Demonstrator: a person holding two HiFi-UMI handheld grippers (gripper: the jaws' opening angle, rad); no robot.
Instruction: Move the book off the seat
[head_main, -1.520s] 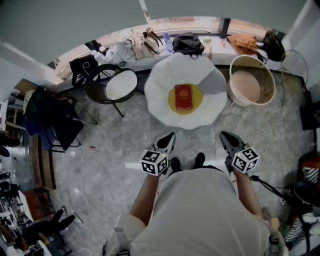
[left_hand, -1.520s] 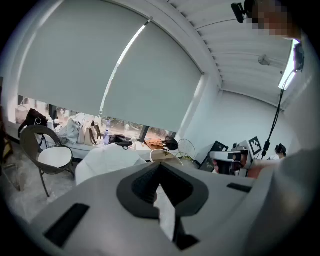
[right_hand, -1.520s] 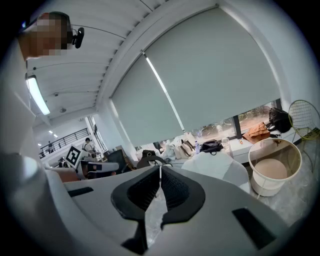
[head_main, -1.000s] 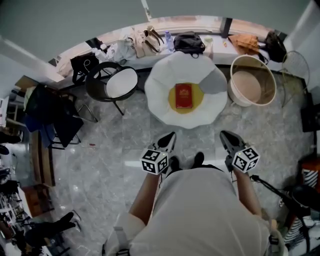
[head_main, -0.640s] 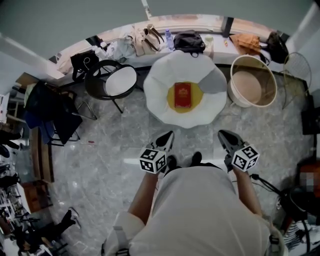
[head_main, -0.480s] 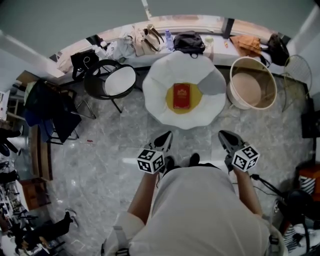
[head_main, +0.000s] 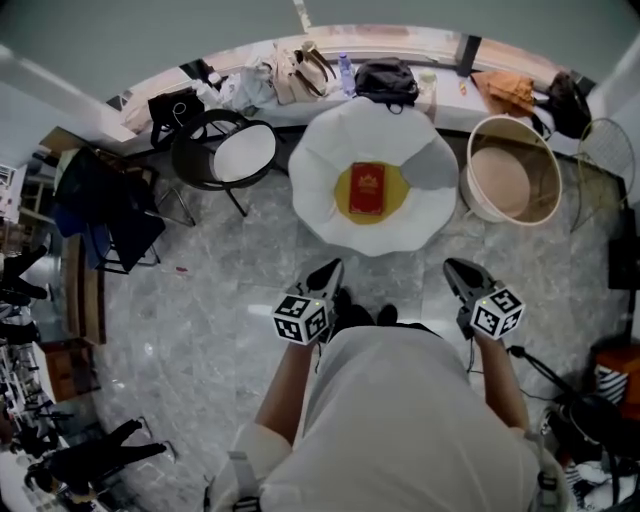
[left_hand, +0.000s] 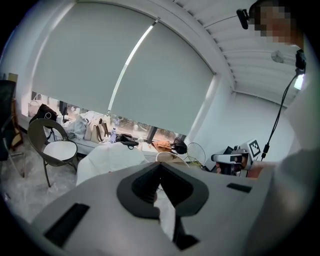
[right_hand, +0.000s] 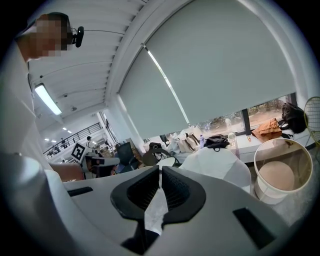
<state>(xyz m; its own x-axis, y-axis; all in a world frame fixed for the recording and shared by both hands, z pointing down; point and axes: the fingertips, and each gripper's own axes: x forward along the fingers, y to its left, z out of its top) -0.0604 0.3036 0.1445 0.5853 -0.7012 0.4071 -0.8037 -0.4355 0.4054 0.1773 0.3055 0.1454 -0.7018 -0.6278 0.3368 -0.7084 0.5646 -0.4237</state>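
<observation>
Right gripper (head_main: 450, 265) nearer; book (head_main: 367, 189) well beyond jaws

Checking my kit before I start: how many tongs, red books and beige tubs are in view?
Tongs: 2, left tongs and right tongs
Book: 1
Tub: 1
Total: 4
</observation>
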